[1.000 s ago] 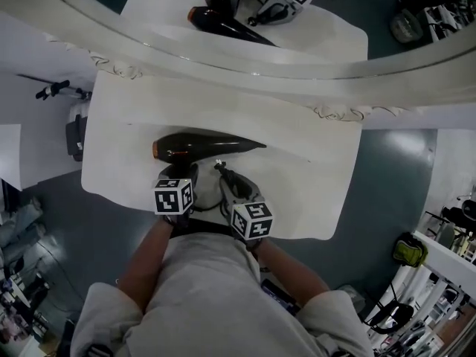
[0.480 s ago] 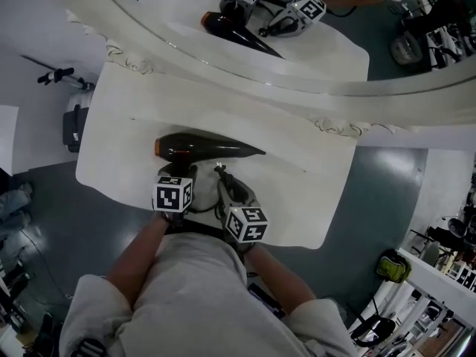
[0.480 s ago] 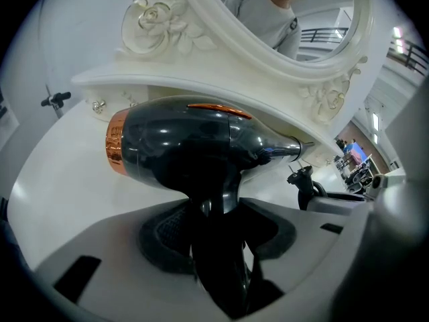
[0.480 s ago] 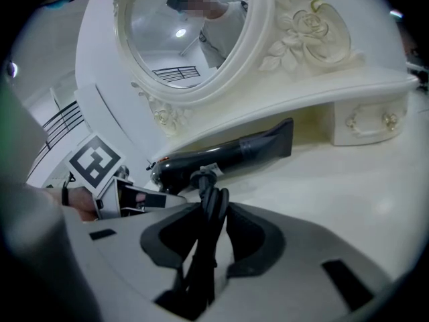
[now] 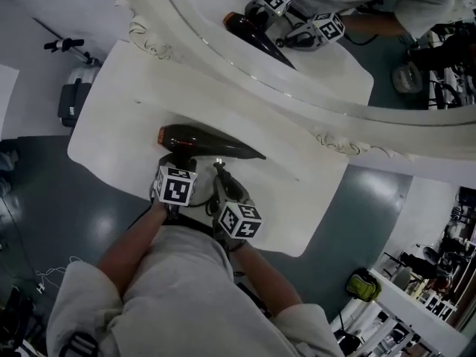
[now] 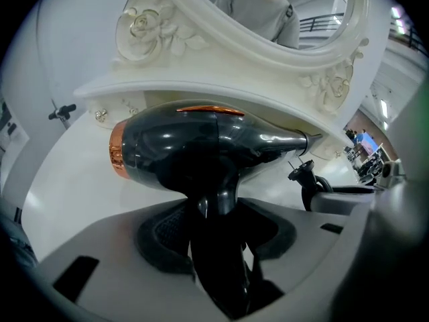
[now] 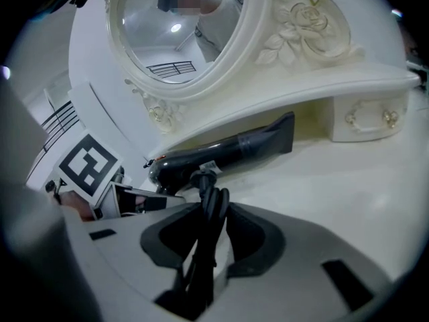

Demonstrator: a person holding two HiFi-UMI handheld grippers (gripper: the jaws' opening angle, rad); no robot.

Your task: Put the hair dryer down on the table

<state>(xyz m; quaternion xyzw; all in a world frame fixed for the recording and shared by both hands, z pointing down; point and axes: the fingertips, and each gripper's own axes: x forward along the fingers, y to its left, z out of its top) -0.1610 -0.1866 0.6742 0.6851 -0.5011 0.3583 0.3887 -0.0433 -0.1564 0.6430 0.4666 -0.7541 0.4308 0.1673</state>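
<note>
We see the dryer [image 5: 204, 141] lying lengthwise on the white table [image 5: 119, 103] in front of the mirror [image 5: 327, 58], its nozzle toward the right of the head view. The left gripper [image 5: 181, 166] has its jaws set wide and closed round the handle [image 6: 218, 247], which fills the space between the pads. Just beside it, the right gripper [image 5: 222, 173] has its jaws drawn partly in and pinches the folded cord [image 7: 204, 213]. We judge the set-down to be at its last step: the body looks to be resting on the tabletop, yet both tools are on it and nothing is released. The next move calls for the left jaws to part clear of the handle and draw straight back without rolling the dryer, with the cord let go beside it. Against the picture of a second ago, dryer and grippers sit in the same arrangement on the table. Only the head camera has swung, tilting table and mirror in the frame.
</note>
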